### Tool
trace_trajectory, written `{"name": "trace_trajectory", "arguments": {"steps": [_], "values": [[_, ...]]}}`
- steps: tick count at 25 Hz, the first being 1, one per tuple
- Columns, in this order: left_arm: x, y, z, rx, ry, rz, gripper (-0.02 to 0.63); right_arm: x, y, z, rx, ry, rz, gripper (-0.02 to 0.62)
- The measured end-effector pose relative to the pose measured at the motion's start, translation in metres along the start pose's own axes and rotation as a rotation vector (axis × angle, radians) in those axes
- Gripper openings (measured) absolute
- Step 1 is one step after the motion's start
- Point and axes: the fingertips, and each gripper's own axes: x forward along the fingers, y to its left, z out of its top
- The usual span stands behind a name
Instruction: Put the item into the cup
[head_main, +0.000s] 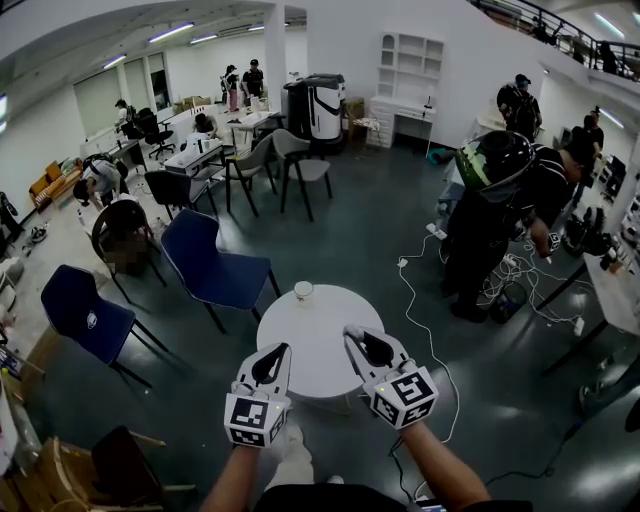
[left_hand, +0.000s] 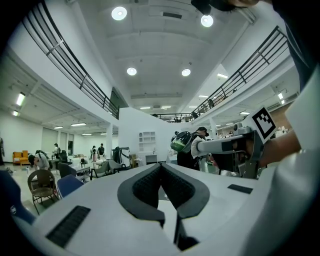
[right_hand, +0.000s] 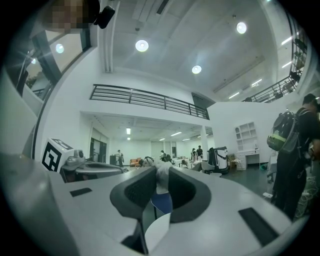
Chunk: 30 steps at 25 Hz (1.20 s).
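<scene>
Head view: right tongs (head_main: 353, 335) (marker cube (head_main: 405, 395)) grip white item (right_hand: 162, 180).

You hold one left hand-held gripper (head_main: 278, 351) and one right hand-held gripper (head_main: 353, 333). You also have one round table (head_main: 312, 325), one cup (head_main: 303, 291), one white item (right_hand: 161, 176), and two blue chairs: a near chair (head_main: 205, 258) and a far chair (head_main: 82, 312).
</scene>
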Motion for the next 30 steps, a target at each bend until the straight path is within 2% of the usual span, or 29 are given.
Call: {"name": "trace_trajectory", "arguments": {"steps": [11,30], "values": [[0.048,0.033,-0.006,0.000,0.018,-0.008,0.014,0.049,-0.031,-0.003,0.006,0.004,-0.004,0.076],[0.150,0.145,-0.025,-0.028,0.034,-0.021,0.014,0.189,-0.087,-0.013,0.035,0.012,-0.031,0.076]]}}
